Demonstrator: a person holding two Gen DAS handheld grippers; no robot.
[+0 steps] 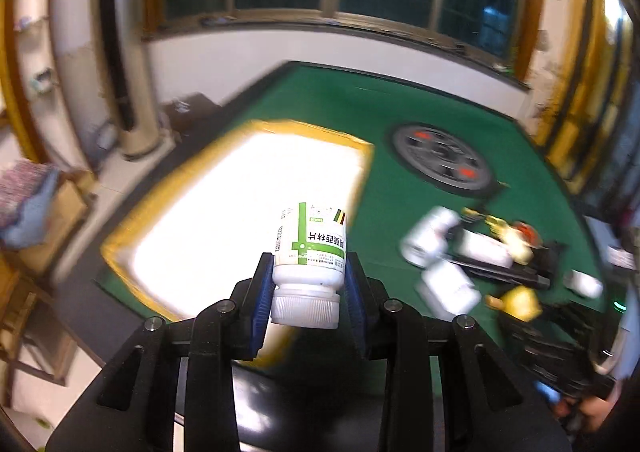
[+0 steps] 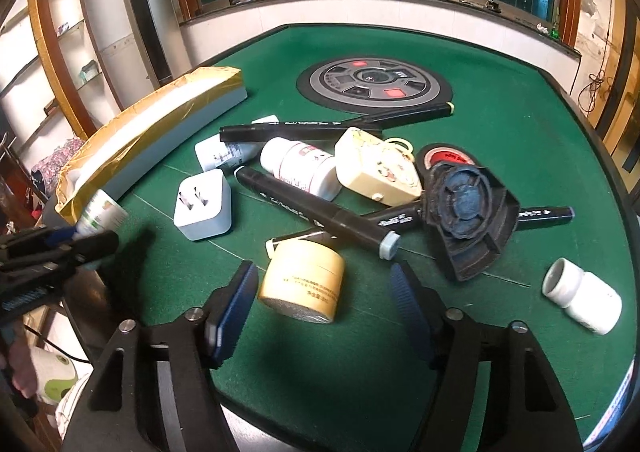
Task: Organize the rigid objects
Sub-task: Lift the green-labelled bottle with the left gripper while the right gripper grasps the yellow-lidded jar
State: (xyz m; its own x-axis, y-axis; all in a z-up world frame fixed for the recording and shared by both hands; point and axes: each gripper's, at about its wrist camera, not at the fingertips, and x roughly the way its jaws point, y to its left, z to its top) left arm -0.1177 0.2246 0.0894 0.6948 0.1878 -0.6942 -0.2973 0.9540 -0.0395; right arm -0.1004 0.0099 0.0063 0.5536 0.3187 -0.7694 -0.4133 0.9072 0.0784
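- Above the yellow-taped box [image 1: 240, 212], our left gripper [image 1: 308, 272] clamps a green-labelled pill bottle [image 1: 310, 252].
- Meanwhile, our right gripper [image 2: 324, 292] hangs with jaws apart over a yellow jar [image 2: 304, 280] on the green table [image 2: 520, 112].

The left gripper [image 1: 308, 284] is lifted off the table, its blue pads [image 1: 262, 292] pressed against either side of a white pill bottle [image 1: 310, 252], cap end nearest the wrist. The right gripper [image 2: 324, 292] sits low over the green table [image 2: 500, 100], jaws spread wide, fingers [image 2: 236, 300] pointing forward and gripping nothing.
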